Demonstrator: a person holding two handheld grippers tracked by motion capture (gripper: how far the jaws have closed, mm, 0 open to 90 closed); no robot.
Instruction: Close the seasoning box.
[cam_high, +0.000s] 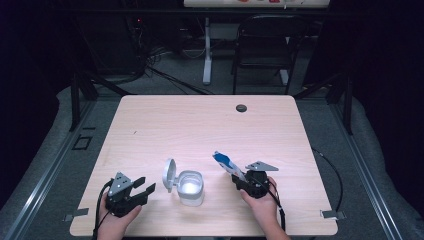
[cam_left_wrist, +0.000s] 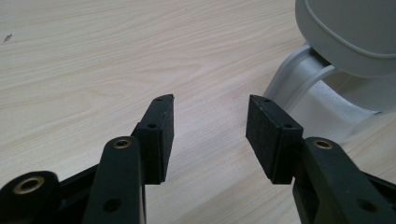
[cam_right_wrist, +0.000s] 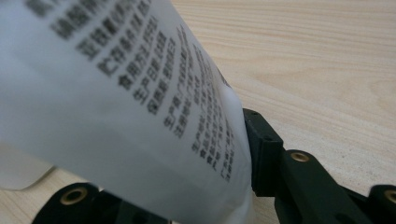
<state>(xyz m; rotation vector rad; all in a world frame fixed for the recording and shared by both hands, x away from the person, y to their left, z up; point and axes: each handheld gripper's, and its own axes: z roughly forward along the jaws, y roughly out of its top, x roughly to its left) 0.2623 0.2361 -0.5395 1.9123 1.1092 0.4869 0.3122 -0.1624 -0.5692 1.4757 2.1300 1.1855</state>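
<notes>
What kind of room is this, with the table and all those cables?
Probably a lab or recording studio, not a home: a bare wooden table ringed by dark curtains, tangled cables on the carpet behind, and a folding chair by a stand.

Lab-like room – bare wooden table (cam_high: 165, 120), floor cables (cam_high: 165, 75), folding chair (cam_high: 262, 45).

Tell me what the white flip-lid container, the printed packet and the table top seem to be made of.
White flip-lid container: probably moulded plastic, smooth and matte, with a one-piece hinged lid.
Blue and white printed packet, held in the right tool: likely thin plastic film, slightly glossy; it bends softly in the right gripper view.
Pale table top: wood-grain surface, possibly laminate, low sheen.
</notes>
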